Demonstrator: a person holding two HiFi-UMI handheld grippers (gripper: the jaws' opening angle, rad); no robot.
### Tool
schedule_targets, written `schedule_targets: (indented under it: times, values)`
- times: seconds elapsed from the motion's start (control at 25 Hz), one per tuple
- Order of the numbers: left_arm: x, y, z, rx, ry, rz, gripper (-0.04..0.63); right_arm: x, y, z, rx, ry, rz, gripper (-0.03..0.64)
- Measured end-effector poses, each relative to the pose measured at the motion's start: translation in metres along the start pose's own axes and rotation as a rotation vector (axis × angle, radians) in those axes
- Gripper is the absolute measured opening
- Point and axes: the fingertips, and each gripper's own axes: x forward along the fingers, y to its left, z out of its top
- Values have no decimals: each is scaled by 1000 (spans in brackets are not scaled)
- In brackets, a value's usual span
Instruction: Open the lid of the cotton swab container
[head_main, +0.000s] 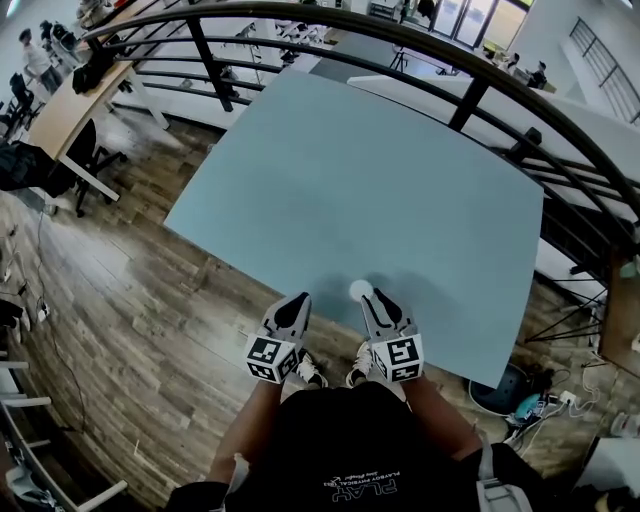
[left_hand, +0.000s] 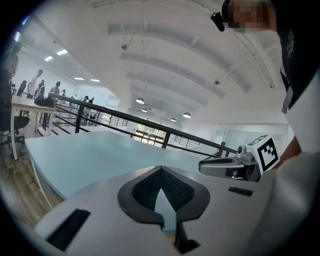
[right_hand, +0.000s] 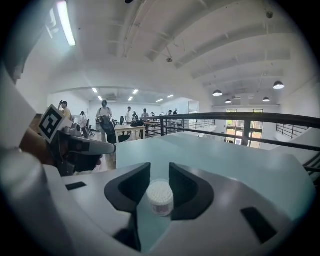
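Observation:
The cotton swab container (head_main: 360, 290) is a small round clear tub packed with white swab heads. It stands upright near the front edge of the pale blue table (head_main: 380, 180). In the right gripper view the container (right_hand: 160, 197) sits in the gap at the tips of my right gripper (right_hand: 159, 172), whose jaws are slightly apart and do not press on it. In the head view my right gripper (head_main: 372, 297) points at the tub from just behind it. My left gripper (head_main: 298, 298) rests to the left, shut and empty, its tips meeting (left_hand: 161, 171).
A black curved railing (head_main: 470, 95) runs along the table's far side. Wooden floor (head_main: 130, 290) lies to the left, with desks, chairs and people beyond. Cables and a power strip (head_main: 560, 398) lie on the floor at the right.

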Motion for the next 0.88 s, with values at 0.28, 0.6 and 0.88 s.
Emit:
schedule_targets:
  times: [0.28, 0.6, 0.88]
  values:
    - [3, -1, -11, -14, 21, 30, 12, 6, 1, -32, 6, 74, 44, 202]
    - [3, -5, -25, -11, 61, 48, 12, 21, -1, -68, 24, 141, 56, 268]
    - [1, 3, -28, -20, 73, 66, 12, 42, -2, -85, -7, 183, 88, 290]
